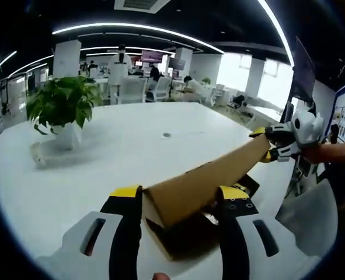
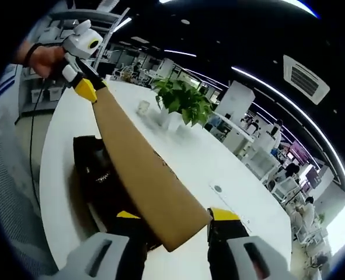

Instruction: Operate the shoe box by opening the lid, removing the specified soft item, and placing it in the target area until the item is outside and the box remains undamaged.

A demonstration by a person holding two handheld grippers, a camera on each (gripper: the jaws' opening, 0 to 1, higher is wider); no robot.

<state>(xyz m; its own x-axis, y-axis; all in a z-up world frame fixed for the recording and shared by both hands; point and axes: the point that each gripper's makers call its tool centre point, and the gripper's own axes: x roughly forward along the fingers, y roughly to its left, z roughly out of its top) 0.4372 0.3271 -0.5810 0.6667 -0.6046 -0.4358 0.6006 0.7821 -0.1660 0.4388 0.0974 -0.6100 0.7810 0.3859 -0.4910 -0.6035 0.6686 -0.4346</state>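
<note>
A brown cardboard shoe box lid (image 1: 204,181) is raised at a slant over the box, held at both ends. In the left gripper view my left gripper (image 1: 179,192) is shut on the lid's near end, and my right gripper (image 1: 264,144) clamps the far end with its yellow tips. In the right gripper view my right gripper (image 2: 176,214) grips the near end of the lid (image 2: 140,169), while my left gripper (image 2: 84,87) holds the far end. Beneath the lid the shoe box (image 2: 82,192) stands open, with a dark soft item (image 2: 99,169) inside. Part of the box (image 1: 184,242) shows under the lid.
The box rests on a large white table (image 1: 131,146). A potted green plant (image 1: 64,102) (image 2: 181,102) stands further along it, with a small clear cup (image 2: 143,107) beside it. A person's hand (image 2: 44,58) holds the left gripper. Office desks and people lie beyond.
</note>
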